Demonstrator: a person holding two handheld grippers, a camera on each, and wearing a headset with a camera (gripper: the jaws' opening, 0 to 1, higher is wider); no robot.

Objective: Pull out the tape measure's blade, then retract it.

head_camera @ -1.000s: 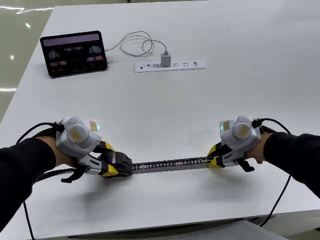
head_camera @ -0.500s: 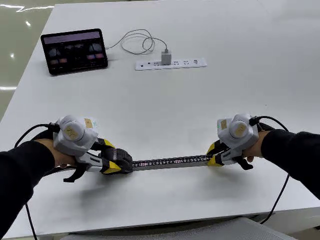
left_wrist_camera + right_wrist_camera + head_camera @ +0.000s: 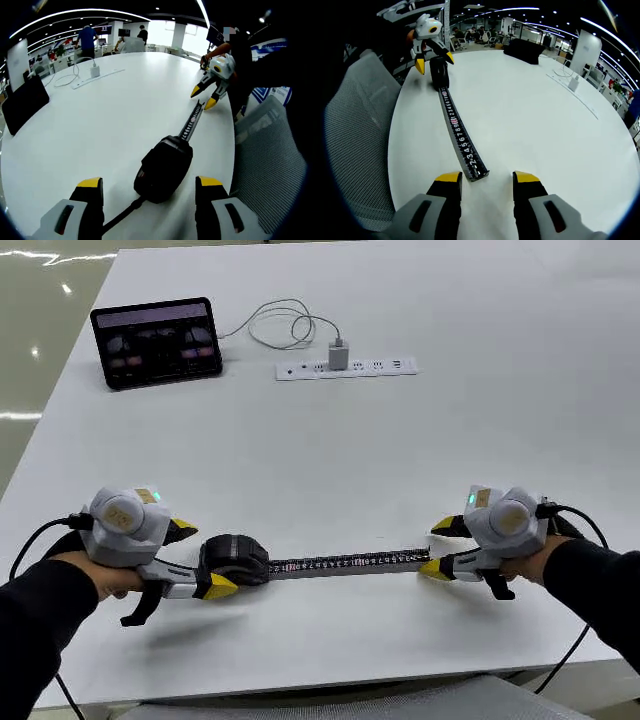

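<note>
Now the left gripper has its yellow-tipped jaws apart, one on each side of the black rounded tape measure case, which lies on the white desk. From the case the dark numbered blade lies drawn out rightwards. Beyond its end the right gripper is spread too, holding nothing.

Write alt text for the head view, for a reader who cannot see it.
A black tape measure lies on a white table with its blade pulled out, between two open grippers: the left gripper at one end, the right gripper at the blade's tip. A tablet and a power strip sit farther back.
</note>
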